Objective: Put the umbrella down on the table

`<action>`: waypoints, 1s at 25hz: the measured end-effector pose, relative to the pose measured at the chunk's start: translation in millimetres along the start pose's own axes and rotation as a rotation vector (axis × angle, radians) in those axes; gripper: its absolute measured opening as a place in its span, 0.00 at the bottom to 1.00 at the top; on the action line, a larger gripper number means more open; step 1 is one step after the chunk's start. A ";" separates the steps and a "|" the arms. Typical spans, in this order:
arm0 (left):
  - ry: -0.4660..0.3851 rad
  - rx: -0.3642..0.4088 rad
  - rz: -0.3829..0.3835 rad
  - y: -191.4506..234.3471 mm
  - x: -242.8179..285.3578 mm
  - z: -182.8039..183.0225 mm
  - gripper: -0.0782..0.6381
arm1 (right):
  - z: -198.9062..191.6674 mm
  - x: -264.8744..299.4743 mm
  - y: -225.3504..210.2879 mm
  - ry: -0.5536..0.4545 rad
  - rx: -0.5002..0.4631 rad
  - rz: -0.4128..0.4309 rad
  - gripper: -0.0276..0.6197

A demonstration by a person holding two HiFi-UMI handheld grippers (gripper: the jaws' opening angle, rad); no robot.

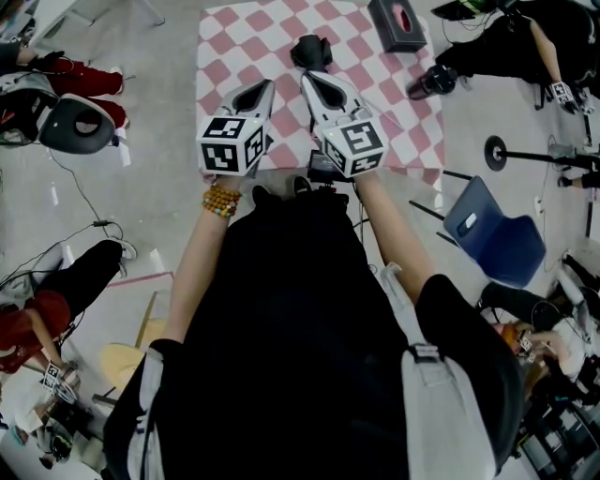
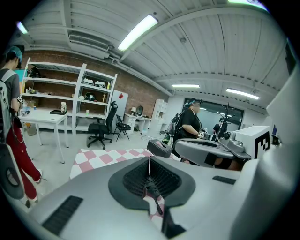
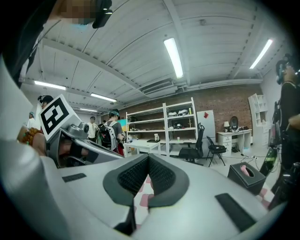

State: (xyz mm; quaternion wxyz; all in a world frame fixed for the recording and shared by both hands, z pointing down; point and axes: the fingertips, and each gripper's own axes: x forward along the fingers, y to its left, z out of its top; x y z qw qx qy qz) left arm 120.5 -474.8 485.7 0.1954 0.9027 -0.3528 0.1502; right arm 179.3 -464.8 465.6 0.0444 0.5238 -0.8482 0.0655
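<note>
A folded black umbrella (image 1: 311, 52) lies on the table's pink-and-white checked cloth (image 1: 234, 37), near the middle. My right gripper (image 1: 307, 80) hovers over the near half of the table with its tip just short of the umbrella; its jaws are shut with nothing between them, as the right gripper view (image 3: 148, 157) also shows. Beside it, my left gripper (image 1: 267, 86) is apart from the umbrella. Its pads meet at the tip (image 2: 149, 160). A thin dark strip shows in the gap behind them; I cannot tell what it is.
A black tissue box (image 1: 397, 23) stands at the table's far right corner. A blue chair (image 1: 492, 230) and a stand's base (image 1: 494, 150) are right of the table. People sit on the floor at both sides. Shelves (image 3: 164, 126) and an office chair (image 2: 99, 129) stand farther off.
</note>
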 end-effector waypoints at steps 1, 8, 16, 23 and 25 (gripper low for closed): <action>0.000 -0.001 0.000 0.1 -0.8 0.0 0.13 | -0.3 0.1 0.6 0.002 -0.005 0.001 0.07; 0.002 -0.006 0.006 0.3 -9.0 0.5 0.13 | 0.7 -0.9 8.6 0.015 -0.003 0.013 0.07; 0.006 -0.012 0.006 1.6 -9.4 -2.1 0.13 | -4.2 -1.0 6.4 0.020 0.016 0.012 0.07; 0.017 -0.019 0.006 3.1 -11.1 -5.2 0.13 | -6.6 -0.4 7.1 0.029 0.031 0.013 0.07; 0.018 -0.020 0.008 3.9 -12.7 -3.4 0.13 | -5.2 0.1 8.8 0.032 0.034 0.017 0.07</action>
